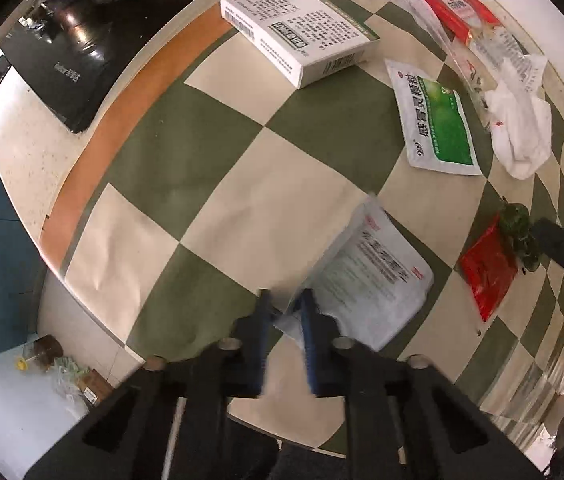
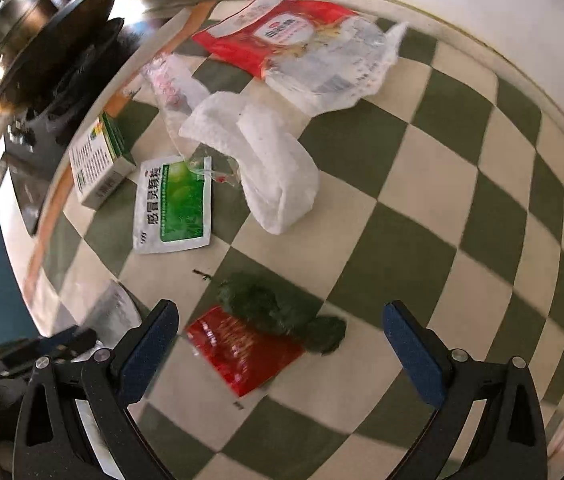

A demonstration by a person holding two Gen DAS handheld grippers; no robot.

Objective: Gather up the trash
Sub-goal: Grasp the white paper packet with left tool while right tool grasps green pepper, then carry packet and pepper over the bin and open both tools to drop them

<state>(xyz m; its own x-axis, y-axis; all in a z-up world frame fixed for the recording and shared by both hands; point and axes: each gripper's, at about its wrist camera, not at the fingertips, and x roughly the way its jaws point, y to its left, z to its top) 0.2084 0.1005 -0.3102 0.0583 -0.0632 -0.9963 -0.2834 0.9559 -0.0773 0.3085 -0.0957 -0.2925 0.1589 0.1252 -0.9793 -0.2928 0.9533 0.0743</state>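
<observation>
Left wrist view. The left tool (image 1: 285, 300) points down over a desk (image 1: 241, 208) covered in a green-and-cream checked cloth; its blue fingers (image 1: 261, 332) stand nearly together, and whether they pinch the corner of the blurred white sachet (image 1: 374, 280) lying just beside them cannot be told from the picture. Farther off lie a white medicine box (image 1: 302, 32), a green-and-white sachet (image 1: 438, 124), a crumpled white tissue (image 1: 522, 128), a red-and-clear wrapper (image 1: 458, 12) and a red packet (image 1: 488, 268) touching a dark green clump (image 1: 516, 228).

Right wrist view. The right tool (image 2: 282, 344) is wide open — nothing between its pads — and hangs above the red packet (image 2: 241, 348) and the dark green clump (image 2: 277, 308), which overlap. Beyond them lie the green-and-white sachet (image 2: 173, 204), the tissue (image 2: 265, 160), the medicine box (image 2: 97, 160) and the red-and-clear wrapper (image 2: 302, 44) (near the desk's far edge). The left tool (image 2: 81, 338) shows at the lower left.
</observation>
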